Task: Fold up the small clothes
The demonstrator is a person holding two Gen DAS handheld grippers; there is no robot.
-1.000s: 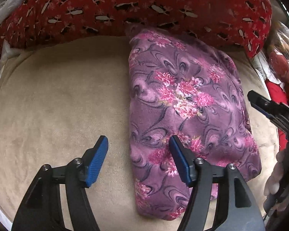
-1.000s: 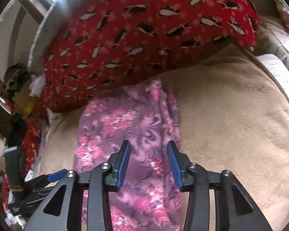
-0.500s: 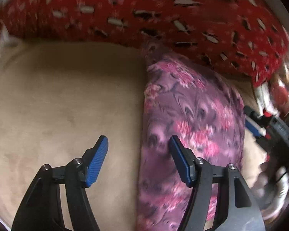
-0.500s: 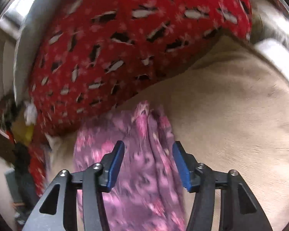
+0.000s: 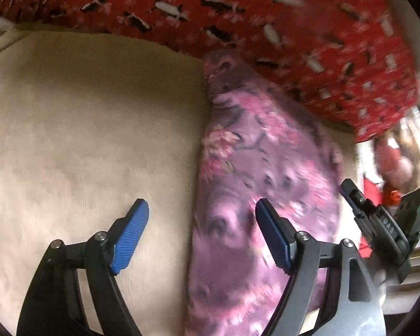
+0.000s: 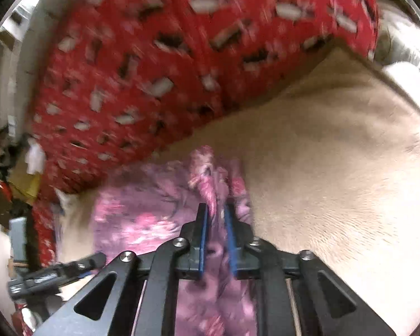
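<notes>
Lying on a beige blanket (image 5: 84,128), a purple floral garment (image 5: 266,173) touches a red cushion (image 5: 266,28).

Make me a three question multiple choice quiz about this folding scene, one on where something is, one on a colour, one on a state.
1. Where does the purple garment lie?
A. On the beige blanket
B. On the red cover
C. On the floor

2. What colour are the pads?
A. Green
B. Blue
C. White

3. What is between the right gripper jaws?
A. Nothing
B. The red cover
C. A ridge of the garment

Answers: 1 A, beige shows along both sides of it. 2 B, blue ribbed pads on both grippers. 3 C, the jaws are closing with bunched purple cloth between them.
</notes>
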